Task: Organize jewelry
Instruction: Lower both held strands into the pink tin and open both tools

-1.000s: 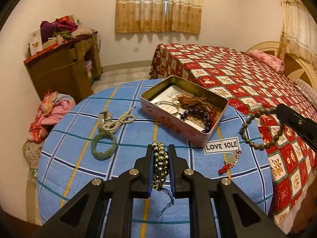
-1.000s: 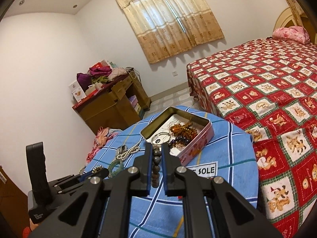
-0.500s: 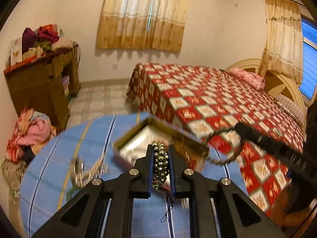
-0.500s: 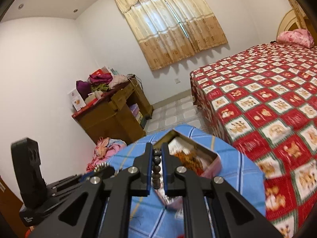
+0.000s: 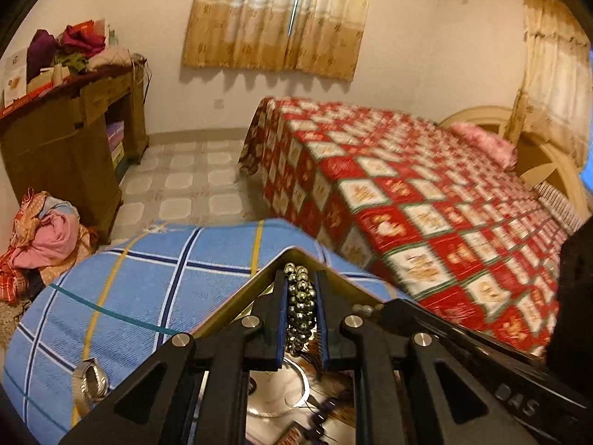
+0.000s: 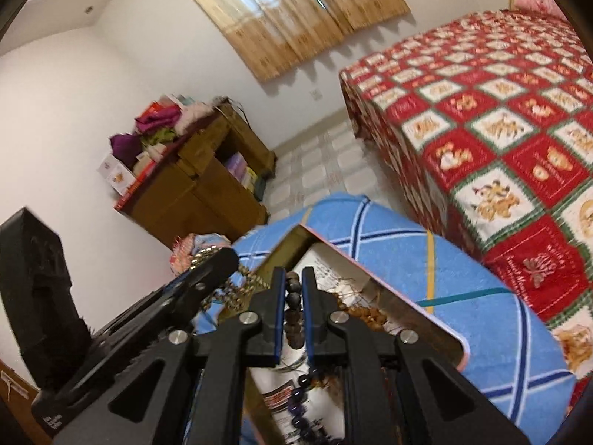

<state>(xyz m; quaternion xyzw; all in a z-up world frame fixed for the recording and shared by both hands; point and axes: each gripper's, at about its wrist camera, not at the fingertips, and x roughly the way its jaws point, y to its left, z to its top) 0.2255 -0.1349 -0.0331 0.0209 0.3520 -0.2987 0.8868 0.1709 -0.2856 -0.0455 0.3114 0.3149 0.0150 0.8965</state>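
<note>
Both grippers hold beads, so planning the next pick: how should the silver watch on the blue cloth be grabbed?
Probably pinch the silver watch by one side of its band, from above, one finger inside the loop, one outside. The band forms an open ring lying on the blue cloth, left of the tin, so a sideways clamp could slip.

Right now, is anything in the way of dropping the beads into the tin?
Nothing visible. The left gripper holds shiny metallic beads over the open rectangular metal tin; the right gripper holds dark brown beads there too.

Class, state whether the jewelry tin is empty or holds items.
Holds items: the tin contains purple beads, brown beads and a printed card.
</note>
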